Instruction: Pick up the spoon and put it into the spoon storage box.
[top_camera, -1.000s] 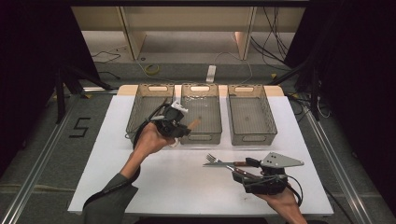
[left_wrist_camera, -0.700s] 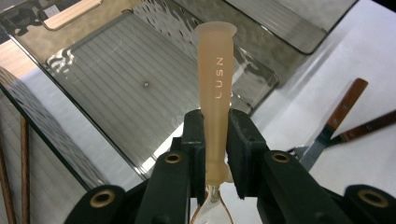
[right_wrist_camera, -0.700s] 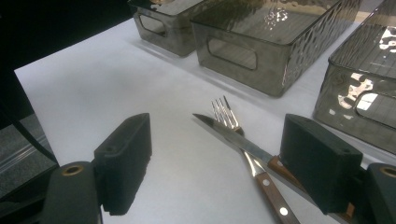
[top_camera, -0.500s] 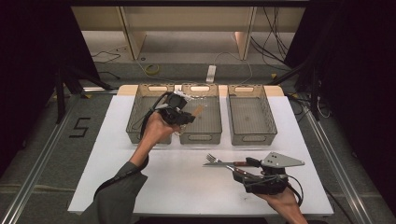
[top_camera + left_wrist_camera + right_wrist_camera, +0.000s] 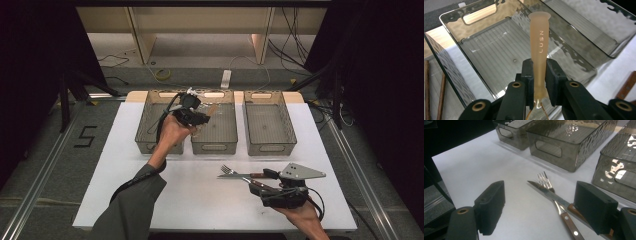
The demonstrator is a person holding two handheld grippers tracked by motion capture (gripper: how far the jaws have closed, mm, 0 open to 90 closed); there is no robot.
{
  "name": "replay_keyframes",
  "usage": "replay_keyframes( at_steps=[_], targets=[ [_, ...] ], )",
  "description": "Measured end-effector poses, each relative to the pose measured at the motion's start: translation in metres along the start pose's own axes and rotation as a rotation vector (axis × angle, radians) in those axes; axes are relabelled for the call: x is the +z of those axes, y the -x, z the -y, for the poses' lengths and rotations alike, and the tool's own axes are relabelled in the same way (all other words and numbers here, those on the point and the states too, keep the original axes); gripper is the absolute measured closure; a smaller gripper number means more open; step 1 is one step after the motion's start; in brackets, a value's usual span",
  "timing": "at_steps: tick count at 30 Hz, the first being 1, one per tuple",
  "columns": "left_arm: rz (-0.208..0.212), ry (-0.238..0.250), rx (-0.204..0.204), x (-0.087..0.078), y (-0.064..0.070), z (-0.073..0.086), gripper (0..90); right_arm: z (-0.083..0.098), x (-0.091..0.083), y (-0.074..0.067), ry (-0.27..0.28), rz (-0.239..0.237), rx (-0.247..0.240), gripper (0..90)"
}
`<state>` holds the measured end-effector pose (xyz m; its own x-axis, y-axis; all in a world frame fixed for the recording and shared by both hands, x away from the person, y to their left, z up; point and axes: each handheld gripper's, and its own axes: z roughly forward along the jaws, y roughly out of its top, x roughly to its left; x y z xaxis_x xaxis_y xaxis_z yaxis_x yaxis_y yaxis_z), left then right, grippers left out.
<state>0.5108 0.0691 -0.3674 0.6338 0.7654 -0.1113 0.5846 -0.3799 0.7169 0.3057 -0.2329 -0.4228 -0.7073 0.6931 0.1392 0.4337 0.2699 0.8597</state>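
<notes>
Left gripper [image 5: 537,75] fingers pinching a peach translucent utensil handle [image 5: 539,45] above the middle bin [image 5: 215,125], long axis pointing away toward its far wall, right gripper [image 5: 541,207] fingers spread on the white surface [image 5: 200,200] beside fork [image 5: 545,181] and knife [image 5: 549,193], bare room at left.

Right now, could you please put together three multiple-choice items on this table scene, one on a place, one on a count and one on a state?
1. Where does the fork lie?
A. in the right bin
B. on the white table beside the knife
C. in the left bin

2. How many grey bins stand in the row?
A. two
B. three
C. five

3. How is the left gripper?
A. shut on the peach handle
B. open and empty
C. lying on the table

Answers:
1 B: it rests on the table by the knife, near the open right gripper.
2 B: three bins side by side.
3 A: the jaws clamp the peach handle over the middle bin.
</notes>
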Motion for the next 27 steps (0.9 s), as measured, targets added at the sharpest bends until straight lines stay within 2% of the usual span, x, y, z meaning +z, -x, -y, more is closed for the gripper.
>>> replay_keyframes(
  at_steps=[11,27],
  targets=[
    [-0.015,-0.005,-0.019,0.016,-0.006,0.001,77.2,0.000,0.001,-0.001,-0.005,-0.001,-0.003,25.7],
    [-0.033,-0.010,-0.047,0.028,-0.012,0.006,76.9,0.000,0.001,-0.001,-0.005,-0.003,-0.008,25.7]
  ],
)
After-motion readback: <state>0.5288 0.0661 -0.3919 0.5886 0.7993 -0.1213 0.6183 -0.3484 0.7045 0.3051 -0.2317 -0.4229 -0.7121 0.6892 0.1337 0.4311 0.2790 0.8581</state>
